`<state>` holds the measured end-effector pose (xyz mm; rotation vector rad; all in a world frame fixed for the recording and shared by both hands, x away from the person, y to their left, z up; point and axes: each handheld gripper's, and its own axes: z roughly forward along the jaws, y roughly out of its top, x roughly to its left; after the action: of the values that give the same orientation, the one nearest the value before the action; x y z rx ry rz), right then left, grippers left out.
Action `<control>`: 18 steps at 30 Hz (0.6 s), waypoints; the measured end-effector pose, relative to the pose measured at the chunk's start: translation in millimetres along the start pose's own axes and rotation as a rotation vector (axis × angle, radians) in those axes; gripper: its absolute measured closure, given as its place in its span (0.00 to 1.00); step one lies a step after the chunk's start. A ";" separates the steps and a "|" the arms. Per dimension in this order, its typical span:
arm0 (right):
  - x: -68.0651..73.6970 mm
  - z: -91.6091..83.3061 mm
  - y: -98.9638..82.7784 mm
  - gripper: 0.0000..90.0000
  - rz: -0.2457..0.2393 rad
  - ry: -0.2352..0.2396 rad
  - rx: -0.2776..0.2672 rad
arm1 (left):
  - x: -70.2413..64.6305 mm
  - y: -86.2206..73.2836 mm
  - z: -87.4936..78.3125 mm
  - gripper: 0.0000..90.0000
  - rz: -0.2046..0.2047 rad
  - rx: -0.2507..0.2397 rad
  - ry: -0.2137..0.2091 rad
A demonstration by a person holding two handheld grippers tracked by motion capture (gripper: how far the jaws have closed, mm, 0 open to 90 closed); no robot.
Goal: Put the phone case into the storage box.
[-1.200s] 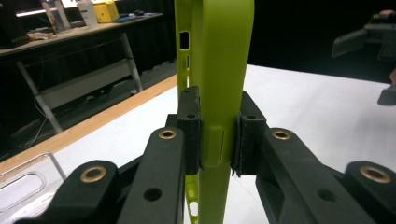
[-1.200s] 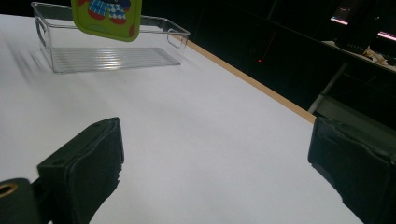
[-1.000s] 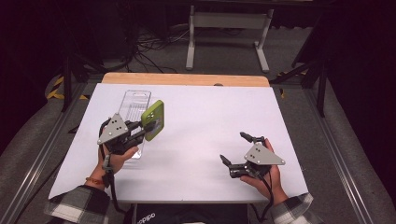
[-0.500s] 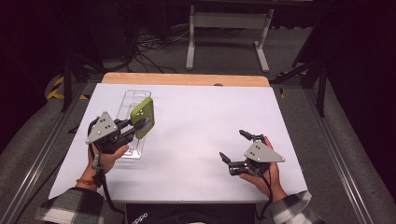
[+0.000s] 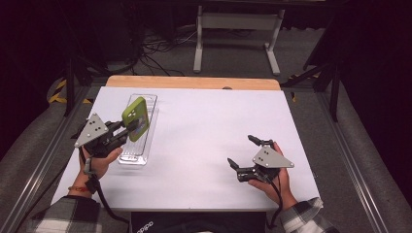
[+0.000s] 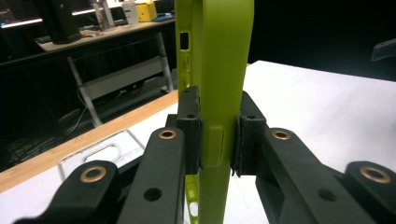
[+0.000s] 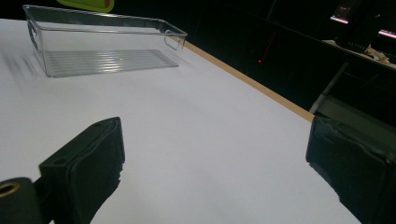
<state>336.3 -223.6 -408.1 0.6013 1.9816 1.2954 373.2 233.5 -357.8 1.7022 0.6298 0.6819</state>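
Left gripper [image 5: 127, 130] carried the matte green phone case [image 5: 135, 118], clamped, leftward; right gripper [image 5: 242, 154] fingers apart.

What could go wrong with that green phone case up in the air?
1. The left gripper pinches the case only across its thin edges near the lower end, so it might twist or slip out and drop.
2. The case hangs over the clear tray; lowered crooked, it could knock the thin wall and push the light tray across the table.
3. The right gripper is open and far off, so nothing steadies the tray.
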 end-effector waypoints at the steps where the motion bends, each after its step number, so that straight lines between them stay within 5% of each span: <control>1: 0.2 0.1 -0.1 0.06 -0.002 0.003 0.002 | 0.6 0.0 -0.4 0.86 -0.001 0.003 0.001; 18: 1.5 2.7 -1.3 0.06 -0.014 0.009 0.015 | 9.3 -0.6 -6.9 0.86 0.010 0.017 0.024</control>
<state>337.3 -221.5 -410.5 0.5886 2.0005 1.2782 374.6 244.9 -356.0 1.7156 0.6457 0.7070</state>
